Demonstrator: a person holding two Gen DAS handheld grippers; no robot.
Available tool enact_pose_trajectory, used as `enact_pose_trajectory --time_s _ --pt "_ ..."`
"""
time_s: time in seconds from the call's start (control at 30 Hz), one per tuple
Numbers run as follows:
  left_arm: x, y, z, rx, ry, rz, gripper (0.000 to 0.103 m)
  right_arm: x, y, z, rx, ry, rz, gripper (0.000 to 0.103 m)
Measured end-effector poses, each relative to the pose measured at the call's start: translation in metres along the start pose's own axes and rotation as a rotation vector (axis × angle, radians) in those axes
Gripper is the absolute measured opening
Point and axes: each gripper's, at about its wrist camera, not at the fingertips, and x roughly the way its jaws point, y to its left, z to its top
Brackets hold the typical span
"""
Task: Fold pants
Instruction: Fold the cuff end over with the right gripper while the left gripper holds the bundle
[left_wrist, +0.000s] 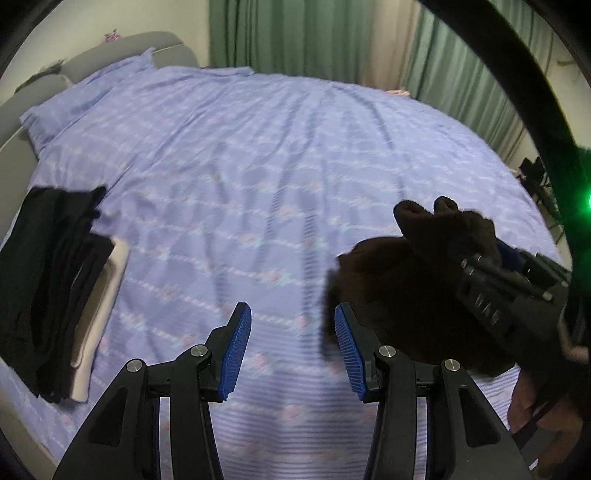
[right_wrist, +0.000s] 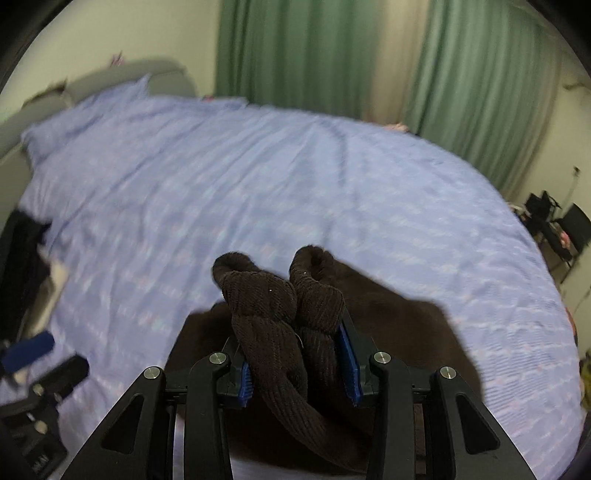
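Dark brown corduroy pants (right_wrist: 288, 332) hang bunched from my right gripper (right_wrist: 299, 365), which is shut on a thick fold of them above the blue bedspread (right_wrist: 295, 184). In the left wrist view the same pants (left_wrist: 406, 288) hang at the right, held by the right gripper (left_wrist: 491, 273). My left gripper (left_wrist: 293, 347) is open and empty, its blue pads (left_wrist: 236, 350) just left of the pants' edge, above the bed (left_wrist: 258, 166). The left gripper (right_wrist: 33, 354) also shows at the left edge of the right wrist view.
A stack of folded dark and cream clothes (left_wrist: 62, 288) lies on the bed's left side. A grey headboard (left_wrist: 110, 55) and pillows (left_wrist: 92, 92) are at the far left. Green curtains (left_wrist: 314, 37) hang behind. Dark chairs (right_wrist: 561, 225) stand at the right.
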Motion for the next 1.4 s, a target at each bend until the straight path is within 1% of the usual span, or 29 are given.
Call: enact_pose_trajectory --time_s 0.07,0.1,0.13,0.17,0.2,0.23,0.33,0.4,0.43,0.5,0.57,0.67,0.77,0.83,0.87,1.0,1.07,1.13,1.2,1.23,1.27,1.3,1.33,1.4 --pt "0.005 0.013 -0.006 -0.005 0.014 0.025 0.047 0.01 0.013 -0.011 -0.012 0.028 0.019 0.044" --pt "0.009 0.017 -0.007 -0.008 0.017 0.035 0.047 0.012 0.015 -0.015 -0.019 0.039 0.032 0.052" --pt "0.008 0.021 -0.008 -0.012 0.016 0.044 0.048 0.015 0.019 -0.019 -0.024 0.049 0.068 0.067" --pt "0.007 0.022 -0.007 -0.016 0.014 0.048 0.052 0.014 0.021 -0.021 -0.021 0.053 0.115 0.073" --pt "0.004 0.024 -0.007 -0.025 0.007 0.057 0.054 0.013 0.023 -0.023 -0.011 0.066 0.173 0.075" --pt "0.001 0.025 -0.006 -0.03 0.0 0.065 0.058 0.012 0.025 -0.025 -0.002 0.078 0.192 0.076" --pt "-0.017 0.028 -0.001 -0.043 -0.036 0.089 0.059 0.002 0.024 -0.026 0.02 0.08 0.223 0.076" --pt "-0.026 0.028 0.003 -0.044 -0.064 0.079 0.064 -0.019 0.01 -0.024 0.074 0.064 0.291 0.076" --pt "-0.032 0.026 0.005 -0.038 -0.077 0.074 0.066 -0.033 0.003 -0.023 0.085 0.048 0.34 0.076" --pt "-0.042 0.019 0.011 -0.009 -0.094 0.046 0.066 -0.057 -0.008 -0.02 0.076 0.002 0.363 0.076" --pt "-0.046 0.006 0.016 0.027 -0.108 0.014 0.068 -0.078 -0.028 -0.02 0.067 -0.051 0.34 0.076" --pt "-0.043 -0.018 0.021 0.086 -0.11 -0.041 0.068 -0.087 -0.066 -0.022 0.094 -0.074 0.268 0.076" --pt "-0.03 -0.051 0.027 0.136 -0.101 -0.111 0.068 -0.073 -0.117 -0.03 0.154 -0.051 0.134 0.077" --pt "-0.016 -0.072 0.032 0.158 -0.079 -0.155 0.068 -0.058 -0.148 -0.04 0.209 -0.007 0.078 0.077" --pt "-0.005 -0.085 0.035 0.176 -0.067 -0.169 0.068 -0.054 -0.162 -0.044 0.24 0.003 0.067 0.077" --pt "0.031 -0.116 0.044 0.199 -0.025 -0.149 0.068 -0.034 -0.197 -0.056 0.303 0.027 0.02 0.077" --pt "0.05 -0.123 0.047 0.174 0.015 -0.141 0.068 -0.024 -0.208 -0.06 0.329 0.031 0.015 0.077" --pt "0.064 -0.128 0.047 0.154 0.053 -0.134 0.068 -0.013 -0.213 -0.062 0.352 0.049 0.028 0.077" --pt "0.079 -0.132 0.046 0.132 0.096 -0.103 0.068 -0.004 -0.215 -0.065 0.364 0.065 0.034 0.077" --pt "0.084 -0.132 0.044 0.123 0.112 -0.09 0.064 0.0 -0.215 -0.066 0.364 0.07 0.047 0.077" --pt "0.086 -0.13 0.041 0.115 0.119 -0.089 0.051 0.002 -0.216 -0.066 0.364 0.075 0.051 0.077" --pt "0.086 -0.127 0.039 0.105 0.116 -0.078 0.044 0.003 -0.215 -0.066 0.36 0.079 0.055 0.077" --pt "0.082 -0.125 0.037 0.094 0.11 -0.079 0.034 0.003 -0.214 -0.066 0.351 0.077 0.067 0.077" --pt "0.065 -0.116 0.035 0.052 0.086 -0.126 0.03 -0.001 -0.21 -0.067 0.331 0.076 0.072 0.077"
